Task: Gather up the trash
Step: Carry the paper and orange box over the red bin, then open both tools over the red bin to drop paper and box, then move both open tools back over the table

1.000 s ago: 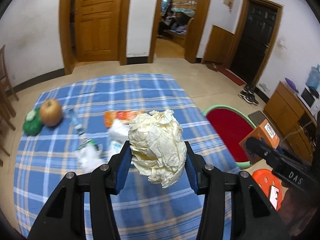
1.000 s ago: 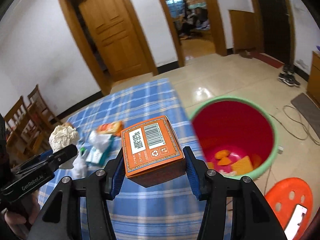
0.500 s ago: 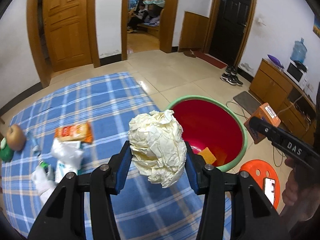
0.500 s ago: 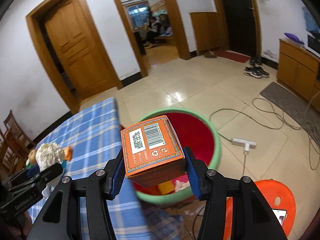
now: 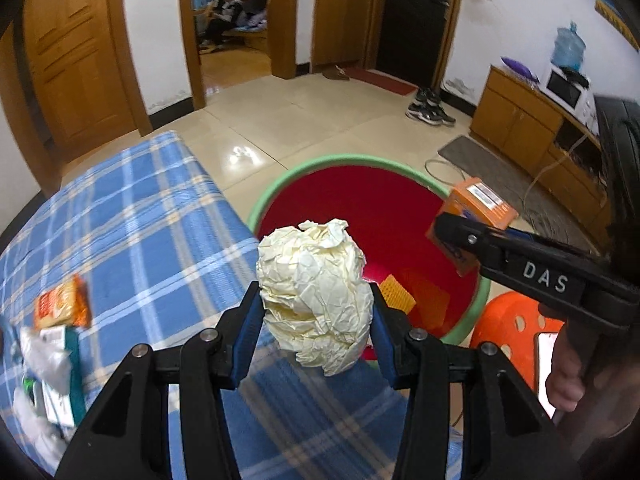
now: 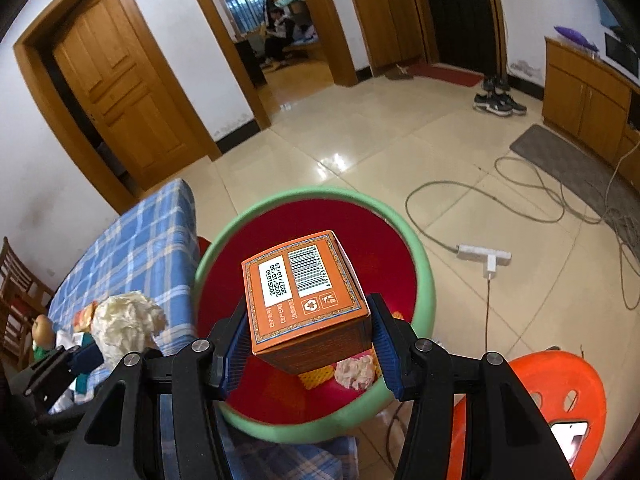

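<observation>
Left wrist view: the left claw point(image 5: 316, 316) grips a crumpled paper ball point(image 5: 314, 294) at the table point(image 5: 132, 216) edge, beside the red bin point(image 5: 360, 216).

Right wrist view: the right claw point(image 6: 306, 330) clamps an orange box point(image 6: 304, 296) above that bin point(image 6: 424, 280).

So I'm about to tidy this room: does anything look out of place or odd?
A white power strip and its loose cables sprawl across the tiled floor near the red bin, where feet could catch them. A phone lies on the orange stool. Wrappers still litter the checked tablecloth.
</observation>
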